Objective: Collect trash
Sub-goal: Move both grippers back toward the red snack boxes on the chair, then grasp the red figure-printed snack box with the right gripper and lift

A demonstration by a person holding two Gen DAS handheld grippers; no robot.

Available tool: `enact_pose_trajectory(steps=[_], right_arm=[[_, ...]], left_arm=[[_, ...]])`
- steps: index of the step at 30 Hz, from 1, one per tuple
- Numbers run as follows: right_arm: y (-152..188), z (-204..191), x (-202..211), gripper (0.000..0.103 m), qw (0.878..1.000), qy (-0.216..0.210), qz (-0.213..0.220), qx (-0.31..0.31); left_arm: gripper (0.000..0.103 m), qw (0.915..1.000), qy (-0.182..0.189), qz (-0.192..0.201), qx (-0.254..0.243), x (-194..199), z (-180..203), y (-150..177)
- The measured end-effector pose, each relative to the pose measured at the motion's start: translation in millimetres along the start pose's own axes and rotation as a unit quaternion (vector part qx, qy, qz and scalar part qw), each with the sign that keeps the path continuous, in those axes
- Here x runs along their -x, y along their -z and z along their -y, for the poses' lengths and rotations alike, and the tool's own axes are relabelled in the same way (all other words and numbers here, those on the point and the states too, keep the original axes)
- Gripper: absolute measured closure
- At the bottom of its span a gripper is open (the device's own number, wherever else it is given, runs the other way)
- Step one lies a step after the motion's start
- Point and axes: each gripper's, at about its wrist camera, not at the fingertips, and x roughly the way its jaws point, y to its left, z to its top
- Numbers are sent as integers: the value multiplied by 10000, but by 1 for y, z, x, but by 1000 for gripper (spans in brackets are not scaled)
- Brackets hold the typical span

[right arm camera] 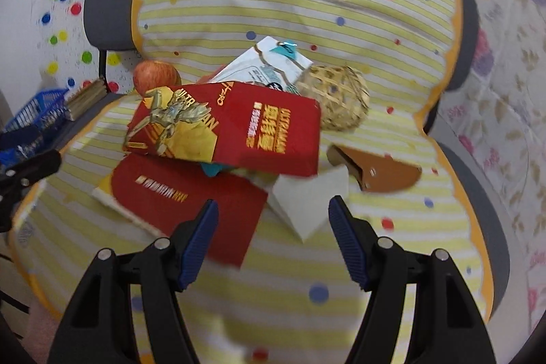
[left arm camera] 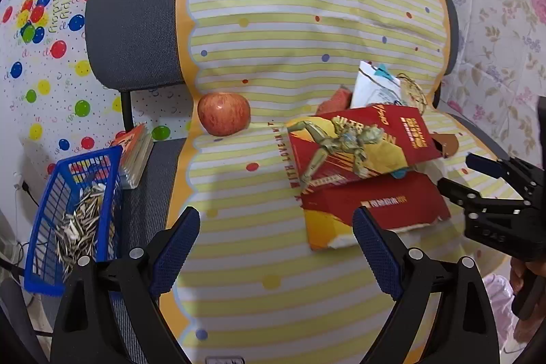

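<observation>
- Left wrist view: the left gripper (left arm camera: pixel 276 227) is wide open and holds nothing. It hangs over the striped cloth (left arm camera: pixel 273 23) on the chair (left arm camera: pixel 133 16).
- The torn red box (left arm camera: pixel 361 149) lies a little ahead and to the right, near the right finger, not touching it.
- A blue basket (left arm camera: pixel 71 193) of small scraps sits far left, by a book (left arm camera: pixel 136 156). An apple (left arm camera: pixel 223 113) is ahead.
- The right gripper (left arm camera: pixel 460 174) comes in from the right edge, partly cut off.
- Right wrist view: the right gripper (right arm camera: pixel 273 220) is open and empty.
- The red box (right arm camera: pixel 225 125) is just ahead. A grey card piece (right arm camera: pixel 307 203) lies between the fingers, not pinched.
- A brown card scrap (right arm camera: pixel 385 173) lies to the right, a woven ball (right arm camera: pixel 338 98) behind.
- A white packet (right arm camera: pixel 266 65) is half hidden. This view is blurry.
</observation>
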Motion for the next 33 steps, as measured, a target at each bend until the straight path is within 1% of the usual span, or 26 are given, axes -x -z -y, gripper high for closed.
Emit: enact_pose_trajectory(steps=[4, 7, 11, 14, 15, 16, 17, 18, 19, 21, 22, 24, 25, 27, 30, 31, 33], right_arm=[[-9, -6, -23, 37, 9989, 251, -17, 404], [-12, -11, -33, 37, 9964, 466, 5, 713], [-20, -22, -41, 37, 9899, 708, 125, 1224], [-23, -33, -42, 38, 9842, 793, 209, 1571], [-24, -37, -42, 48, 9823, 798, 243, 1679], [-25, -41, -42, 54, 9803, 761, 255, 1804], [-26, -44, -41, 69, 9791, 735, 253, 1879], [-27, -46, -41, 79, 9784, 738, 266, 1910], [-28, -47, -38, 82, 9780, 732, 316, 1928], [-35, -45, -27, 89, 9802, 675, 542, 1782], [-40, -42, -21, 90, 9824, 614, 646, 1644], [-53, -28, -5, 96, 9878, 456, 871, 1211], [-61, -18, 5, 97, 9903, 347, 1002, 901], [-70, -3, 17, 101, 9922, 171, 1156, 439], [-79, 26, 40, 101, 9903, -63, 1353, -305], [-78, 37, 48, 101, 9891, -140, 1358, -552], [-74, 49, 57, 101, 9876, -213, 1312, -839]], left_arm=[[13, 10000, 4, -61, 59, -14, -3, -3], [13, 9998, 40, -114, 168, -23, -5, -3], [13, 9994, 117, -191, 277, -32, -6, -4], [13, 9992, 119, -190, 327, -32, -9, -4], [13, 9992, 120, -180, 339, -32, -10, -5], [13, 9992, 109, -164, 353, -30, -11, -5], [13, 9992, 97, -153, 365, -28, -12, -5], [13, 9991, 91, -136, 380, -26, -14, -6], [13, 9991, 85, -98, 403, -22, -15, -6], [13, 9991, 79, -53, 423, -16, -17, -7], [13, 9991, 84, -22, 426, -12, -17, -7], [13, 9991, 87, 16, 418, -6, -16, -7], [13, 9991, 103, 43, 403, -2, -15, -7], [13, 9991, 157, 82, 377, 3, -13, -8], [13, 9991, 276, 122, 308, 9, -6, -10], [13, 9990, 336, 137, 262, 11, -1, -11], [13, 9987, 442, 161, 170, 12, 8, -13]])
